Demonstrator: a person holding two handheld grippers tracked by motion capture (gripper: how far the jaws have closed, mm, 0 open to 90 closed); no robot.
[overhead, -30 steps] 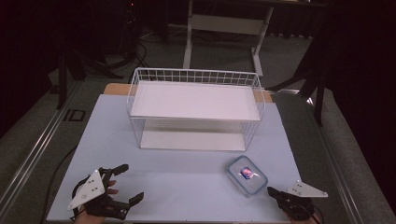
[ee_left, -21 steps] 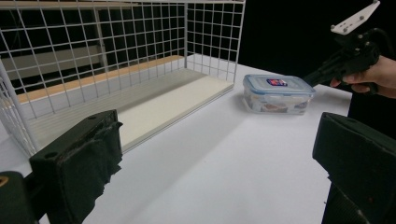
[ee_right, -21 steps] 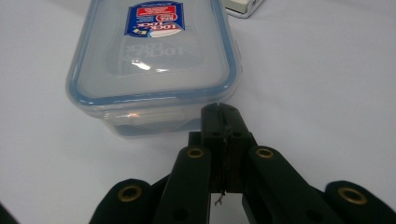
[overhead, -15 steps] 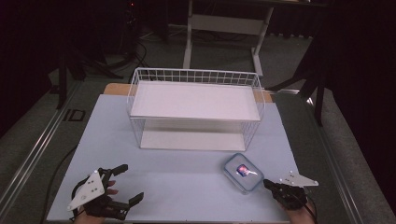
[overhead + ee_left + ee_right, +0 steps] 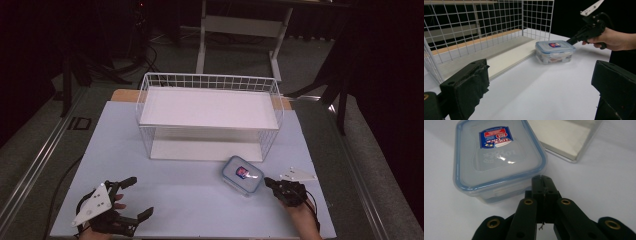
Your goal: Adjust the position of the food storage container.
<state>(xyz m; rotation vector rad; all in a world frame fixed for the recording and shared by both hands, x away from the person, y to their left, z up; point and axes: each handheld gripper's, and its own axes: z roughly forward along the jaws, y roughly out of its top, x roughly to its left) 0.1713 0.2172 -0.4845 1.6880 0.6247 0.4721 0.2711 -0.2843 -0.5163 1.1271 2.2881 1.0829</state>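
on the pale blue table (image 5: 200, 200), just in front of the white wire rack (image 5: 210, 117), sits the clear plastic box with a blue-rimmed lid (image 5: 243, 175). the right gripper (image 5: 270, 183), jaws pressed together, points at its near corner. the left gripper (image 5: 135, 199) rests well apart, jaws spread.

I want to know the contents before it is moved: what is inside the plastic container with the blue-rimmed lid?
Through the food container's clear wall, the left gripper view shows something brownish and whitish inside; what it is cannot be told. From above, the lid and its label cover it.
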